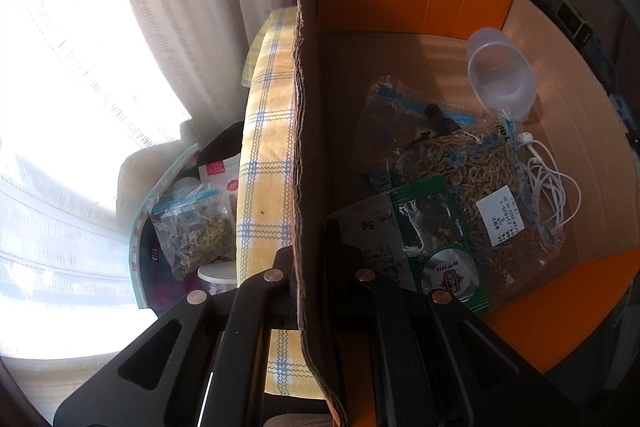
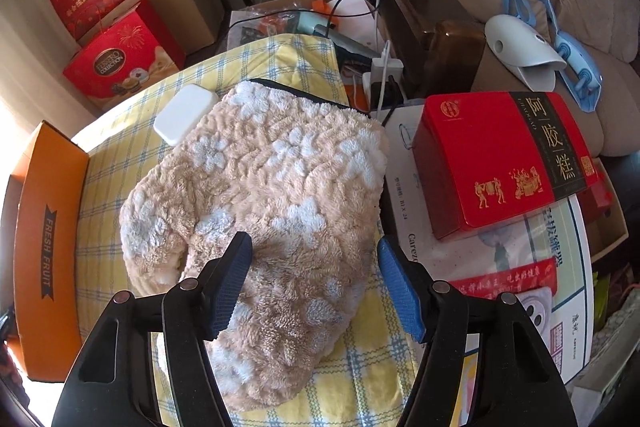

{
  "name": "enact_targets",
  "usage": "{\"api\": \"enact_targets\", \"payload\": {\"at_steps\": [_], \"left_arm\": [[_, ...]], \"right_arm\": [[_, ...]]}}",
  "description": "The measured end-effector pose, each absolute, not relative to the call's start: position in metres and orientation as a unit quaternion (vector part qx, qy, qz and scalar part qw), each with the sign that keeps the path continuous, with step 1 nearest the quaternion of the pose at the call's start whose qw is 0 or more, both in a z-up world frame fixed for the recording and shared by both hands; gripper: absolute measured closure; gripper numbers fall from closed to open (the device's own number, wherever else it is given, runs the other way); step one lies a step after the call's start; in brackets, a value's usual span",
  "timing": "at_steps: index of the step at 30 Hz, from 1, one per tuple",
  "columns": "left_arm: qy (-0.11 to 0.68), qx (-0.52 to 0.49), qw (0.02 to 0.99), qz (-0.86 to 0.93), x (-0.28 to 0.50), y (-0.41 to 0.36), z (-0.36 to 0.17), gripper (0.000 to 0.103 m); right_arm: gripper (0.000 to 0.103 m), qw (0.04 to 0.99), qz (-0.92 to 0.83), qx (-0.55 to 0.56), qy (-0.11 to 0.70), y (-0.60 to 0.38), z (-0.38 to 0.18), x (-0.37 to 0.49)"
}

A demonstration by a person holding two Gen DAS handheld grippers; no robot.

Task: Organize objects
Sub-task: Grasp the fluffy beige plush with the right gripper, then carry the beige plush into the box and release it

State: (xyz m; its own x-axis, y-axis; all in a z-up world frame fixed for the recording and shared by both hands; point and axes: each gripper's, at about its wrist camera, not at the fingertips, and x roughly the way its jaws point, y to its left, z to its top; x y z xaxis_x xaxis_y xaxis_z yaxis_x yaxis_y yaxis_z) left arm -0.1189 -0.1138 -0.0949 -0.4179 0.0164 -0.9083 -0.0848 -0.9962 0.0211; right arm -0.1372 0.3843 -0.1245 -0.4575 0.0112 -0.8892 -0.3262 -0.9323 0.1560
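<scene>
Plush pouch (image 2: 264, 195) is lying on the checked cloth (image 2: 108, 163) of the bench, directly ahead of the right tool (image 2: 314, 281) and partly under it. Its near, narrower end is sitting between the two blue pads (image 2: 230, 287), which are standing spread on either side of the fabric; whether either is brushing the pile I cannot tell, but neither is pressing it. The pouch is running lengthwise away from the tool and slightly to the right in the right wrist view, with the dark zip edge at the far end, so the jaws are straddling it across its short width rather than along its length. That crosswise straddle looks like what the coming grab depends on: closing here would probably pinch the soft near end.

A white case (image 2: 186, 119) is resting just beside the pouch's far left corner, and a red tin (image 2: 500, 163) is standing to the right, apart from it.

The left tool (image 1: 316, 273) is pressed together on the side wall of the carton (image 1: 308, 147), one finger inside and one outside, holding it. The carton is sitting to the left of the pouch, its orange flank (image 2: 44, 227) showing in the right wrist view, and herb bags (image 1: 460, 183), a plastic tub (image 1: 500, 75) and earphones (image 1: 548, 183) are already lying inside. The right hand is by far the nearer to the pouch.
</scene>
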Motion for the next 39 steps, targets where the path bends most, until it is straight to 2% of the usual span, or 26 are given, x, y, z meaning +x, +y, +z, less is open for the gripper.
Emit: {"api": "enact_targets", "payload": {"at_steps": [4,8,10,15,24,39], "left_arm": [[0.032,-0.539,0.030,0.841,-0.119,-0.114,-0.095,0.098],[0.032,-0.538,0.030,0.842,-0.119,-0.115,-0.095,0.098],[0.032,-0.539,0.030,0.841,-0.119,-0.115,-0.095,0.098],[0.032,-0.539,0.030,0.841,-0.119,-0.114,-0.095,0.098],[0.031,-0.539,0.030,0.841,-0.119,-0.113,-0.095,0.098],[0.031,-0.538,0.038,0.842,-0.125,-0.125,-0.096,0.098]], "right_arm": [[0.053,0.111,0.840,-0.513,0.137,0.379,-0.126,-0.139],[0.060,0.117,0.841,-0.513,0.124,0.377,-0.126,-0.140],[0.074,0.117,0.845,-0.507,0.122,0.377,-0.125,-0.139],[0.088,0.112,0.856,-0.492,0.111,0.373,-0.120,-0.137],[0.093,0.105,0.871,-0.467,0.108,0.365,-0.100,-0.133],[0.094,0.080,0.912,-0.398,0.055,0.326,-0.013,-0.129]]}}
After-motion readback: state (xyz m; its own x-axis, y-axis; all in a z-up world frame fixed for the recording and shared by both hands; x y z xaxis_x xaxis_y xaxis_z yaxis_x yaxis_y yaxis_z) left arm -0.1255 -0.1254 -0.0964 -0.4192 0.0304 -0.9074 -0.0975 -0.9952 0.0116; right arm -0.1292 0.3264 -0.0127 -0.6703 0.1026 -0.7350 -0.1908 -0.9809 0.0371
